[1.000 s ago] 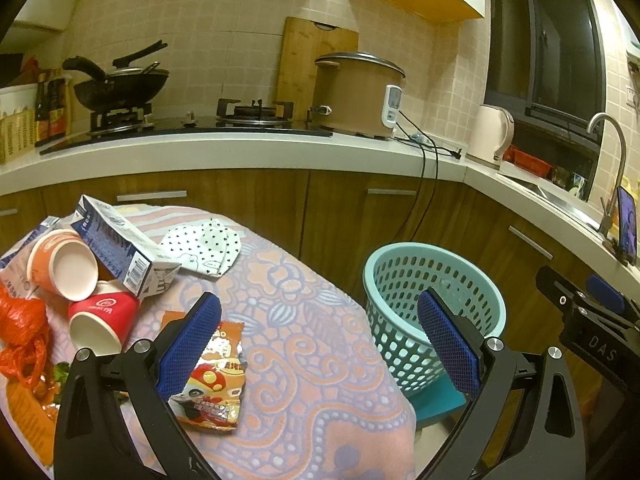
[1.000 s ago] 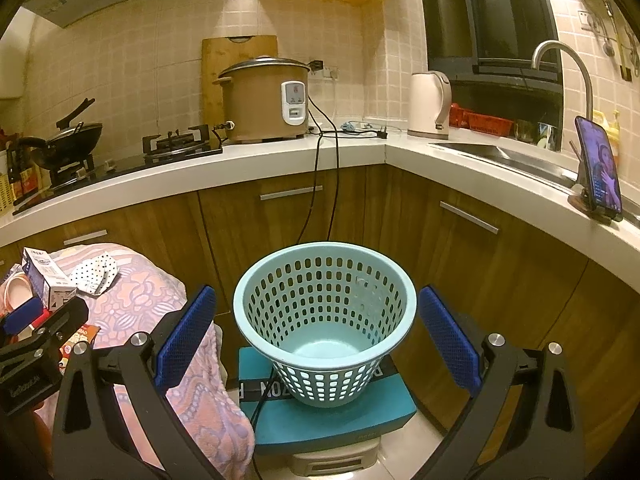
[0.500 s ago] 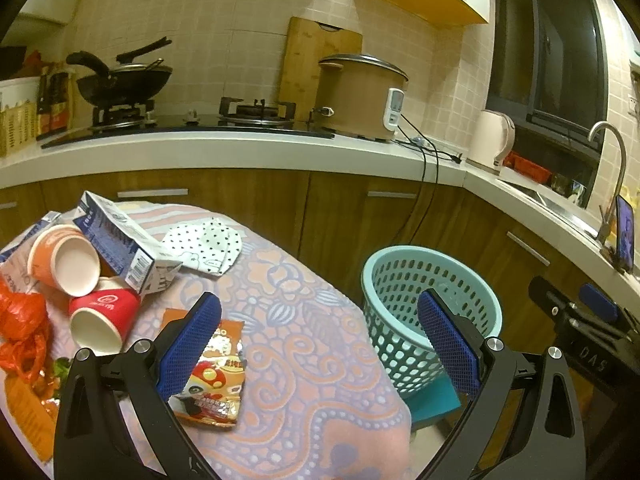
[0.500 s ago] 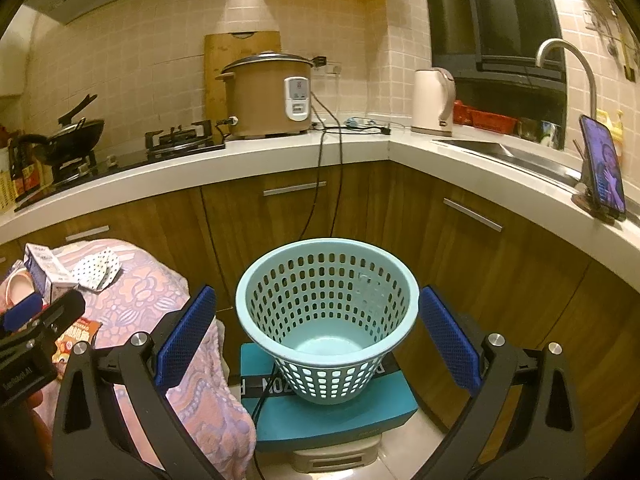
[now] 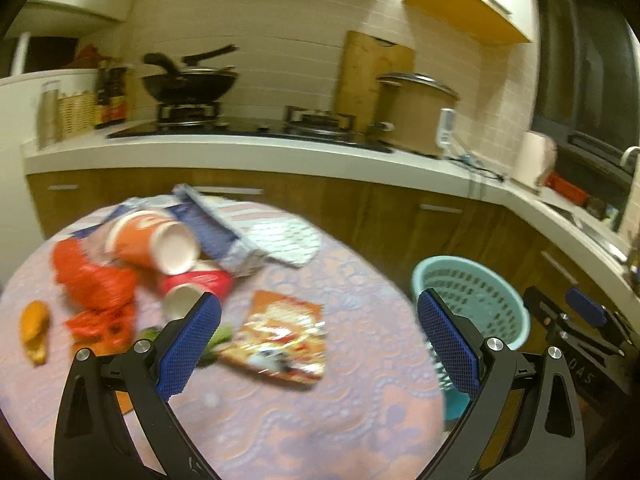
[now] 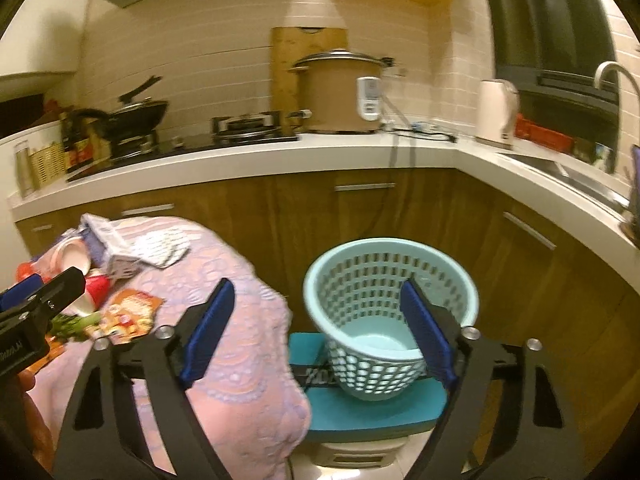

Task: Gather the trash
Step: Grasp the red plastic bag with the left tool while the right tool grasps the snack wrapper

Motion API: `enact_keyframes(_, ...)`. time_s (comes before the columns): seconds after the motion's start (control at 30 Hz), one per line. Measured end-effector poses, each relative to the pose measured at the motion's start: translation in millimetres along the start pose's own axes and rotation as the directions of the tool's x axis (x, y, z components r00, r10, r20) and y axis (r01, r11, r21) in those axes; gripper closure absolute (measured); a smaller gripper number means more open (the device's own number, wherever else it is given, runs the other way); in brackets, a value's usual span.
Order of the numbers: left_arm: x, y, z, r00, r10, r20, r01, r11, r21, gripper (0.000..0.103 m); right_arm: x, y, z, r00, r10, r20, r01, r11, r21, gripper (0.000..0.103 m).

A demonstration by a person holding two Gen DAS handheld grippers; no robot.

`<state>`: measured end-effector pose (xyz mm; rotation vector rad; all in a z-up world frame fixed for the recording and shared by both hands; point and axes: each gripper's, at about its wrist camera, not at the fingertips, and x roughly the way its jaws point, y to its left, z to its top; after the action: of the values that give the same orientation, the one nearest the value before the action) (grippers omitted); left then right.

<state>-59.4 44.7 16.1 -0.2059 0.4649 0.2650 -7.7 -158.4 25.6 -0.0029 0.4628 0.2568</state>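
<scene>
Trash heap [image 5: 168, 264] on table; teal basket [image 6: 390, 312] empty; left claw [image 5: 320, 344], right claw [image 6: 320, 336] agape.

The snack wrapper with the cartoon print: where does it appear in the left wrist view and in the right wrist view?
Left wrist view: the snack wrapper lies flat on the tablecloth, just below centre, between the open left gripper's fingers.
Right wrist view: the wrapper is at the left, near the cloth's edge.
Shared landmark: the teal basket, to the wrapper's right in both views.
</scene>
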Motion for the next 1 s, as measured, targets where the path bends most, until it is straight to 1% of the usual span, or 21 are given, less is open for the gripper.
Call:
enact_keyframes(0.07, -8, 10, -1, 0.999, 0.037, 0.000, -0.037, 0.999, -0.017, 0.008, 0, 9, -1, 0.999, 0.035, -0.008, -0.035, 0.999, -0.020, 0.038)
enact_keyframes(0.23, -27, 49, -3, 0.991, 0.133, -0.002, -0.133, 0.988, -0.084, 0.008, -1, 39, -6, 0.990, 0.137, -0.033, -0.139, 0.987, -0.081, 0.047)
enact_keyframes(0.27, -30, 61, -1, 0.987, 0.160, -0.006, -0.160, 0.982, -0.104, 0.008, 0, 45, -7, 0.988, 0.151, -0.038, -0.154, 0.984, -0.090, 0.050)
enact_keyframes(0.3, -32, 72, 0, 0.984, 0.179, -0.008, -0.179, 0.976, -0.124, 0.008, 0, 49, -7, 0.985, 0.166, -0.045, -0.170, 0.981, -0.098, 0.057)
enact_keyframes(0.37, -35, 96, 4, 0.977, 0.214, -0.016, -0.213, 0.961, -0.175, 0.008, 2, 62, -8, 0.975, 0.212, -0.065, -0.218, 0.969, -0.117, 0.064)
enact_keyframes(0.4, -36, 107, 6, 0.973, 0.227, -0.027, -0.228, 0.953, -0.199, 0.008, 3, 67, -8, 0.969, 0.236, -0.075, -0.244, 0.962, -0.122, 0.066)
enact_keyframes(0.47, -36, 128, 13, 0.970, 0.240, -0.044, -0.244, 0.940, -0.240, 0.008, 5, 78, -8, 0.956, 0.278, -0.091, -0.289, 0.949, -0.129, 0.066)
enact_keyframes(0.53, -32, 142, 18, 0.967, 0.249, -0.059, -0.256, 0.930, -0.263, 0.008, 9, 87, -8, 0.947, 0.303, -0.104, -0.316, 0.939, -0.140, 0.066)
enact_keyframes(0.57, -28, 152, 21, 0.967, 0.245, -0.073, -0.256, 0.926, -0.278, 0.008, 13, 94, -8, 0.937, 0.326, -0.125, -0.342, 0.928, -0.149, 0.066)
enact_keyframes(0.6, -23, 162, 24, 0.970, 0.227, -0.089, -0.243, 0.923, -0.297, 0.008, 16, 100, -7, 0.925, 0.350, -0.147, -0.371, 0.915, -0.155, 0.066)
enact_keyframes(0.67, -9, 179, 26, 0.976, 0.186, -0.116, -0.215, 0.914, -0.345, 0.009, 21, 111, -9, 0.908, 0.379, -0.177, -0.407, 0.897, -0.170, 0.066)
enact_keyframes(0.73, 1, 190, 24, 0.978, 0.157, -0.139, -0.199, 0.901, -0.386, 0.013, 26, 121, -13, 0.897, 0.391, -0.207, -0.429, 0.882, -0.195, 0.065)
enact_keyframes(0.77, 10, 200, 23, 0.978, 0.135, -0.157, -0.190, 0.888, -0.420, 0.014, 28, 127, -16, 0.893, 0.393, -0.217, -0.436, 0.876, -0.209, 0.063)
enact_keyframes(0.87, 25, 214, 17, 0.975, 0.118, -0.190, -0.195, 0.865, -0.462, 0.015, 32, 136, -21, 0.886, 0.397, -0.239, -0.449, 0.863, -0.230, 0.050)
enact_keyframes(0.97, 40, 217, 16, 0.970, 0.121, -0.213, -0.209, 0.861, -0.464, 0.015, 36, 143, -23, 0.879, 0.404, -0.251, -0.463, 0.851, -0.249, 0.045)
enact_keyframes(1.0, 44, 218, 16, 0.970, 0.116, -0.212, -0.204, 0.862, -0.464, 0.016, 39, 146, -23, 0.876, 0.407, -0.259, -0.468, 0.847, -0.253, 0.045)
